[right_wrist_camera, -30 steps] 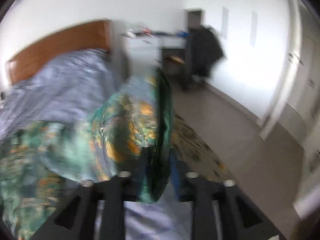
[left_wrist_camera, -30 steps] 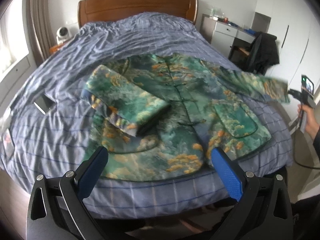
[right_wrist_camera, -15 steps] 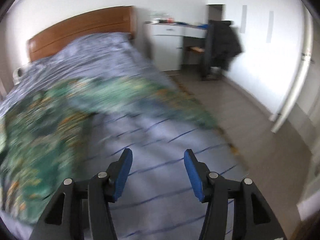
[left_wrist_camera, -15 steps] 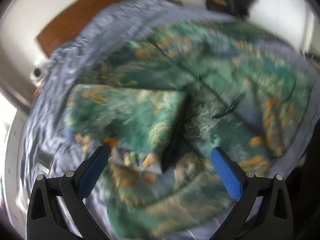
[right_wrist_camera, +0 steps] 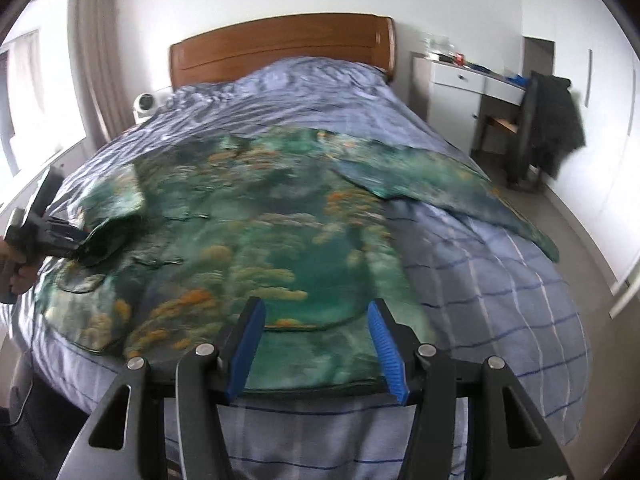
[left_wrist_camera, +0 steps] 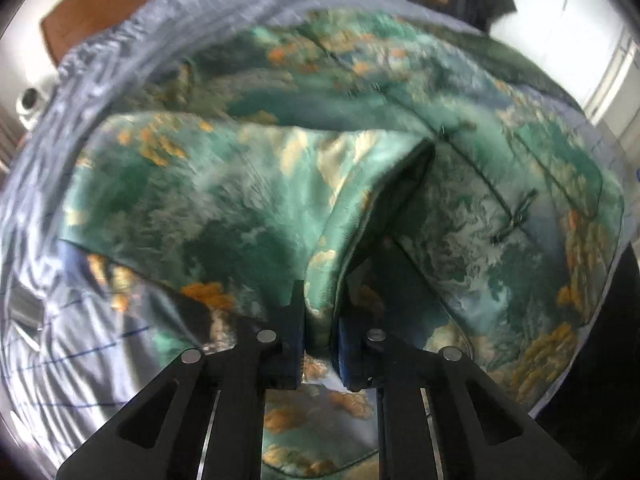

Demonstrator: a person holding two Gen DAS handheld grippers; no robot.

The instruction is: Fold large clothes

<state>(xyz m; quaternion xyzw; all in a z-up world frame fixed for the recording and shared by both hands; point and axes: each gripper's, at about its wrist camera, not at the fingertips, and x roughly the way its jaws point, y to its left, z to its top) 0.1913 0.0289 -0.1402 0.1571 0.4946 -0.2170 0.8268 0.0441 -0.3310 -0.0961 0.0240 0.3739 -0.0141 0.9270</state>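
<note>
A green jacket with orange and cream patterning (right_wrist_camera: 280,240) lies front up on the bed (right_wrist_camera: 500,280). One sleeve (left_wrist_camera: 240,200) is folded across the chest. My left gripper (left_wrist_camera: 320,332) is shut on the cuff edge of that sleeve, with fabric pinched between the blue pads. In the right wrist view the left gripper (right_wrist_camera: 60,240) shows at the left edge, held by a hand (right_wrist_camera: 16,276). The other sleeve (right_wrist_camera: 440,184) lies spread toward the right side of the bed. My right gripper (right_wrist_camera: 316,344) hovers open over the jacket's near hem, with nothing between its fingers.
The bed has a blue checked cover and a wooden headboard (right_wrist_camera: 280,48). A white desk (right_wrist_camera: 472,76) and a chair draped with a dark coat (right_wrist_camera: 556,128) stand to the right. A small white device (right_wrist_camera: 146,106) sits left of the headboard. Floor (right_wrist_camera: 580,220) runs along the right side.
My left gripper came down onto the folded sleeve and shut on its cuff. My right gripper let go of the other sleeve, which now lies flat, and swung left to the hem.
</note>
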